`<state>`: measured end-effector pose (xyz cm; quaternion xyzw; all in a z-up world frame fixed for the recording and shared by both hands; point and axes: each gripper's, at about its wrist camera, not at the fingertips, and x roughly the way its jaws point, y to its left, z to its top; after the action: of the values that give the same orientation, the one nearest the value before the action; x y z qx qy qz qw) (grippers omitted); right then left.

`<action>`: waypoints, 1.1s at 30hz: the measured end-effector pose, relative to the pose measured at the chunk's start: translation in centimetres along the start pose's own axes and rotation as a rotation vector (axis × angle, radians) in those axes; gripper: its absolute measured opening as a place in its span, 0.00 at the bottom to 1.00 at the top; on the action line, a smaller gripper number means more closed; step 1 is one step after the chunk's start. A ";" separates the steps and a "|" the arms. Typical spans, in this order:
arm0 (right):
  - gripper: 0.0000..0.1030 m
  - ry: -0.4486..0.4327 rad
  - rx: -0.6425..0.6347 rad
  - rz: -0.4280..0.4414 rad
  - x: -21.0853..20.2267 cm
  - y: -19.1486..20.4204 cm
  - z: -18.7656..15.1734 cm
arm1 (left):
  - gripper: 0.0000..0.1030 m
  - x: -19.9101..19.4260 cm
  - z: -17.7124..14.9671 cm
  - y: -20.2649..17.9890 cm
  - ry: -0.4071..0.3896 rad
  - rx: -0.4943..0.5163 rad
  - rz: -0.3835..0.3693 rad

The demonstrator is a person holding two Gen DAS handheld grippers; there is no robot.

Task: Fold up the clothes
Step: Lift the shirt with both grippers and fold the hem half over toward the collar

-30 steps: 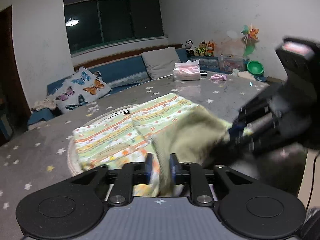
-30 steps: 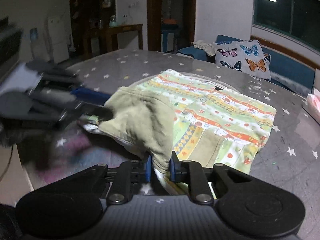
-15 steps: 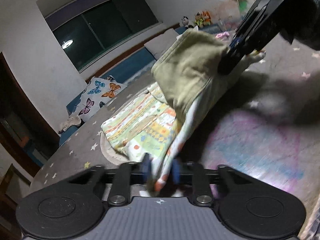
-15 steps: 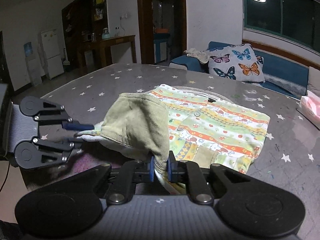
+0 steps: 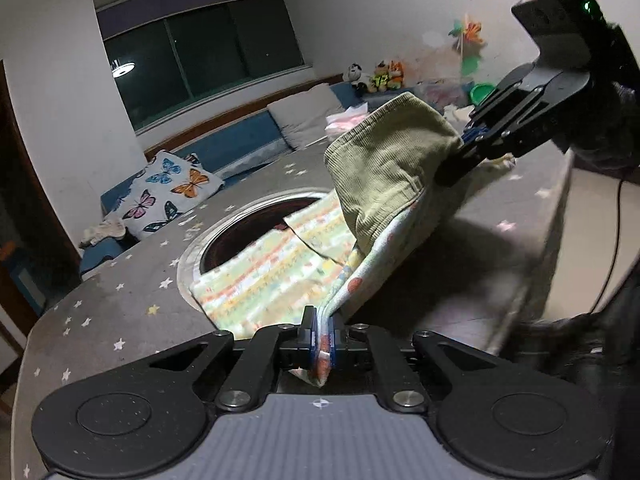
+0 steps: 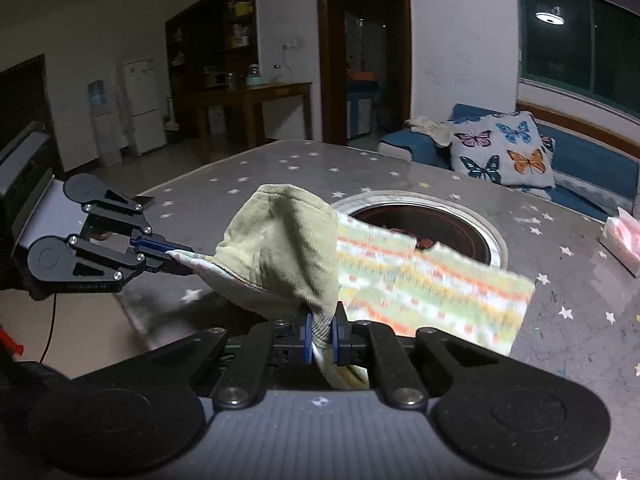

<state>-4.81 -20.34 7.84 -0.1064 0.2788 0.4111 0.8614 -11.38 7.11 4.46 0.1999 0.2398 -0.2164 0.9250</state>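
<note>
A small garment, striped yellow-green print (image 5: 272, 280) with an olive corduroy lining (image 5: 384, 164), hangs stretched between both grippers above the grey star-patterned table (image 5: 132, 304). My left gripper (image 5: 322, 334) is shut on one edge of it; it also shows in the right wrist view (image 6: 160, 254). My right gripper (image 6: 322, 338) is shut on the other edge; it also shows in the left wrist view (image 5: 460, 160). The printed part (image 6: 432, 288) trails down toward the table.
A round recessed burner with a metal rim (image 6: 472, 220) sits in the table under the garment. A tissue pack (image 6: 622, 236) lies at the table's far side. A blue bench holds a butterfly pillow (image 5: 168, 192). The table's edge (image 5: 560, 208) drops to the floor on the right.
Both grippers have lifted the garment off the table and pulled it toward the near edge. The burner it covered now shows.
</note>
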 end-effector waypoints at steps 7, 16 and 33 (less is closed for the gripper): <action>0.07 -0.014 -0.021 -0.034 1.8 -2.0 3.4 | 0.06 2.7 2.7 3.7 -0.017 -0.115 0.007; 0.07 0.025 -0.023 -0.107 9.2 -7.6 8.0 | 0.06 11.5 5.9 9.6 0.042 -0.209 0.045; 0.26 0.053 0.137 -0.273 16.8 -13.5 5.8 | 0.11 22.4 4.1 12.3 0.191 -0.340 0.134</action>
<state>16.34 -15.67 2.42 -0.0951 0.3120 0.2672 0.9068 13.95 8.52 -0.81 0.0761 0.3457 -0.0910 0.9308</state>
